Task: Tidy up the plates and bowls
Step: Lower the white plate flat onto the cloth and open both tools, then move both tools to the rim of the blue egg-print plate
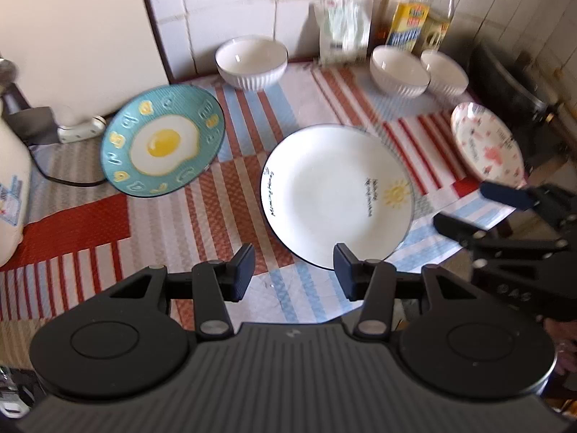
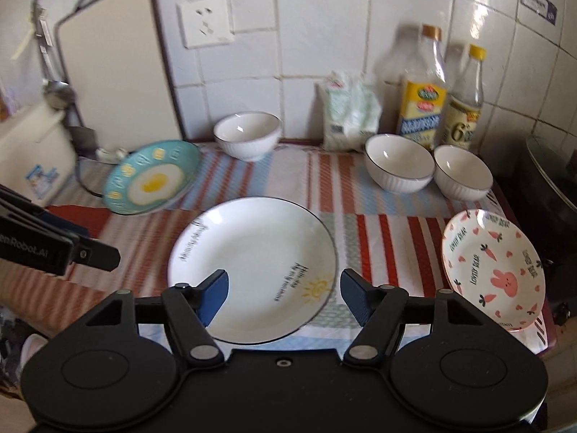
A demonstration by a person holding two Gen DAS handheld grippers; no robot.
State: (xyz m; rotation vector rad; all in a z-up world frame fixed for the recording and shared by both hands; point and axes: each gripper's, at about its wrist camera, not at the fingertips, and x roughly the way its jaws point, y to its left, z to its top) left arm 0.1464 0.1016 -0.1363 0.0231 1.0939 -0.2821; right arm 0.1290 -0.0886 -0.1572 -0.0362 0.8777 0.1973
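A: Both claws hang above the striped cloth-covered surface (image 2: 252, 176) with nothing in them; the left claw (image 1: 294, 274) has its pads parted over the near edge of the large white round plate with a thin dark rim and a small yellow sun (image 1: 337, 195); the right claw (image 2: 285, 297) stands wider, empty too.

B: So nothing is stacked; where does the rest sit?

A: The teal plate painted with a fried egg (image 2: 151, 176) lies to the left, tilted, one edge seemingly propped on a cable or plug behind it (I cannot tell which); the pink plate with rabbits and carrots (image 2: 494, 267) lies at the right, close to the surface's edge; one white ribbed bowl (image 2: 249, 135) stands at the back near the wall, two more white ribbed bowls (image 2: 398, 167) touch each other by the glass bottles (image 2: 425, 90).

B: What worries you?

A: A shallow plate flat on cloth gives a claw little rim to bite; it may slip, or drag the cloth and shift everything; the teal plate could slide off its prop when nudged; the pink one could go over the edge; reaching for the paired bowls risks knocking the bottles.
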